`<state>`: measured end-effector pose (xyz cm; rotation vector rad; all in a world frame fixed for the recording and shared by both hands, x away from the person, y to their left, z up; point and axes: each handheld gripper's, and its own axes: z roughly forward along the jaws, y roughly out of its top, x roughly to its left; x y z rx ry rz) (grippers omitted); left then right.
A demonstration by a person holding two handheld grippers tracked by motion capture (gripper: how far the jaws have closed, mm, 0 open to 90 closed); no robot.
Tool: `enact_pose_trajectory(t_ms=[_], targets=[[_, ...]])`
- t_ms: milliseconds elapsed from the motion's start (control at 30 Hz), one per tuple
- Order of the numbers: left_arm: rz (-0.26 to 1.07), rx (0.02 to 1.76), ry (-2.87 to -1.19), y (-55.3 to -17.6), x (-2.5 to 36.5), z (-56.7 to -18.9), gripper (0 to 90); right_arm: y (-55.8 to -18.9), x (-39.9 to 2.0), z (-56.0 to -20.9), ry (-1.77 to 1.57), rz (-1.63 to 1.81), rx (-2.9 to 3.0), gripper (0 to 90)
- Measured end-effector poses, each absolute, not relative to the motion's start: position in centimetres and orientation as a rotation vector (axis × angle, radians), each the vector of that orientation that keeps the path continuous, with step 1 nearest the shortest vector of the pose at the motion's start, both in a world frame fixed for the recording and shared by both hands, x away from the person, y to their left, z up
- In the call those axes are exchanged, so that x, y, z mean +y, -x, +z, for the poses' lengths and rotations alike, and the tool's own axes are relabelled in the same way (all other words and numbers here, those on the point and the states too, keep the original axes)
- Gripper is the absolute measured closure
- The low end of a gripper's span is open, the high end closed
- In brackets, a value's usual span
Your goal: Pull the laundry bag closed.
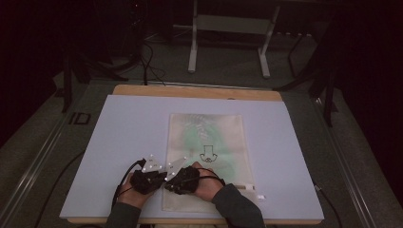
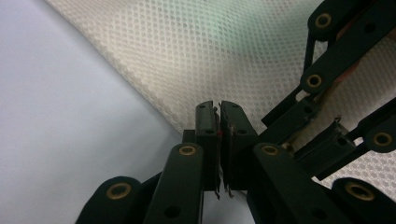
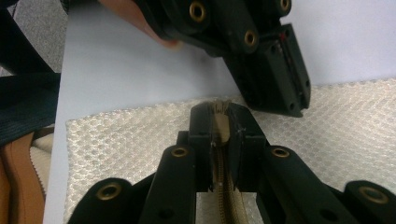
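A cream mesh zipper bag [image 1: 205,137] with a green print and a small black drawing lies flat on the white board [image 1: 119,142]. Both grippers meet at its near left corner. My left gripper [image 2: 218,109] has its jaws pressed together right at the edge of the mesh [image 2: 224,51]; it also appears in the right gripper view as the left gripper [image 3: 287,93] at the bag's border. My right gripper [image 3: 223,112] is shut on the tan zipper strip [image 3: 229,205], which runs between its pads. From above, hands cover the left gripper [image 1: 148,179] and right gripper [image 1: 184,178].
The board rests on a wooden table [image 1: 190,91]. A small white tag [image 1: 259,195] lies by the bag's near right corner. Beyond the table stand a metal frame [image 1: 228,42] and dark stands, with cables on the floor. A black cable [image 1: 124,175] trails at the left.
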<state>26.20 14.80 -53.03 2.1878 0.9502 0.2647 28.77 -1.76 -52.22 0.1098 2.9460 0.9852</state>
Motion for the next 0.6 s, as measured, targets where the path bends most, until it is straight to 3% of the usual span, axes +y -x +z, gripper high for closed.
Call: enact_pose_trajectory(t_ms=[600], targets=[[0.228,0.996,-2.188,-26.49,14.91,-53.12,89.5,-29.01,-2.12,-52.3,-0.125,1.01,2.961,82.1]])
